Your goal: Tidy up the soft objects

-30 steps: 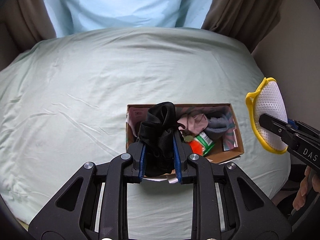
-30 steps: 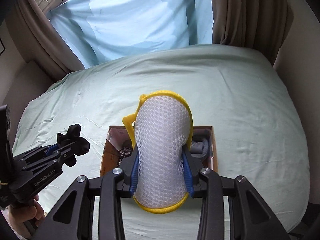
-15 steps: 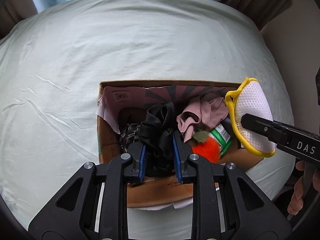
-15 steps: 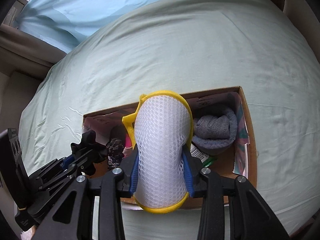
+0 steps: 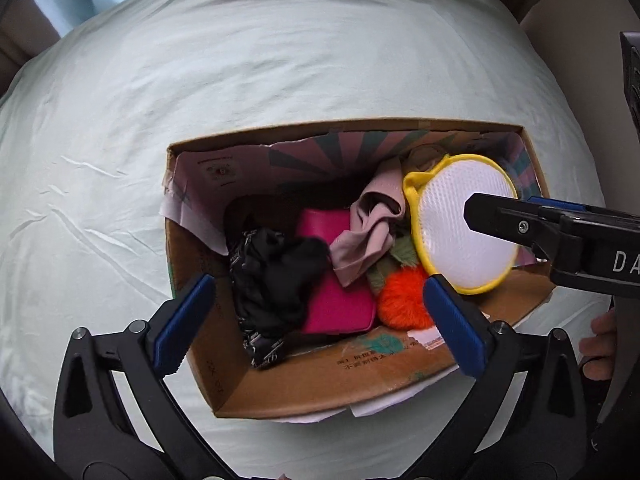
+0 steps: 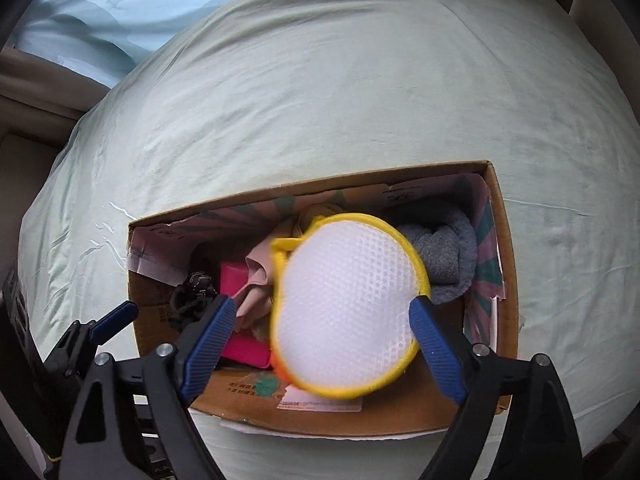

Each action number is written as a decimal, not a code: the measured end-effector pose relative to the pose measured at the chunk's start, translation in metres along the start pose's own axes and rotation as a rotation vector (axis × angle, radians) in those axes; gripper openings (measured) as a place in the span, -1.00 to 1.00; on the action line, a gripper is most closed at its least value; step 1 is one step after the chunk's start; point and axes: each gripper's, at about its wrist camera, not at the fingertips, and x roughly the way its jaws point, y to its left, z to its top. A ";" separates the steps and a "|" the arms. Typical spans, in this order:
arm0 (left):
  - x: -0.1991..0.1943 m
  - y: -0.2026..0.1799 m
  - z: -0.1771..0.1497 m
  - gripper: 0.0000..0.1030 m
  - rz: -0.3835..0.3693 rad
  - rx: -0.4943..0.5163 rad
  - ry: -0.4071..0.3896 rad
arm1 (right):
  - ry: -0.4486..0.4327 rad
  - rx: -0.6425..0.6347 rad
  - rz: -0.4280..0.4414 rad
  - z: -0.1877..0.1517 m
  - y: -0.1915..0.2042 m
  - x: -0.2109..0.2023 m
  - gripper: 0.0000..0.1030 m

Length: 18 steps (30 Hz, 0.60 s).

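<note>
Right wrist, mesh pad [image 6: 344, 312] btwn opening right tongs [image 6: 320, 340], over box [image 6: 505, 240].

A crumpled black garment [image 5: 276, 276] lies at the left end of the open cardboard box [image 5: 320, 384]. The yellow-rimmed white mesh pouch [image 6: 348, 312] hangs blurred over the box's right half, beside a grey sock [image 6: 444, 256].

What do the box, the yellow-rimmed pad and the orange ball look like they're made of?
Box: brown corrugated cardboard, matte, with printed paper lining showing inside. Pad: white open mesh, apparently synthetic, edged in yellow fabric binding; the honeycomb holes show. Orange ball: fluffy plush or faux fur, judging by its fuzzy outline.
</note>
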 end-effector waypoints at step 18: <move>-0.107 -0.026 -0.017 1.00 0.056 -0.064 -0.123 | -0.177 -0.113 0.033 -0.023 0.006 -0.110 0.67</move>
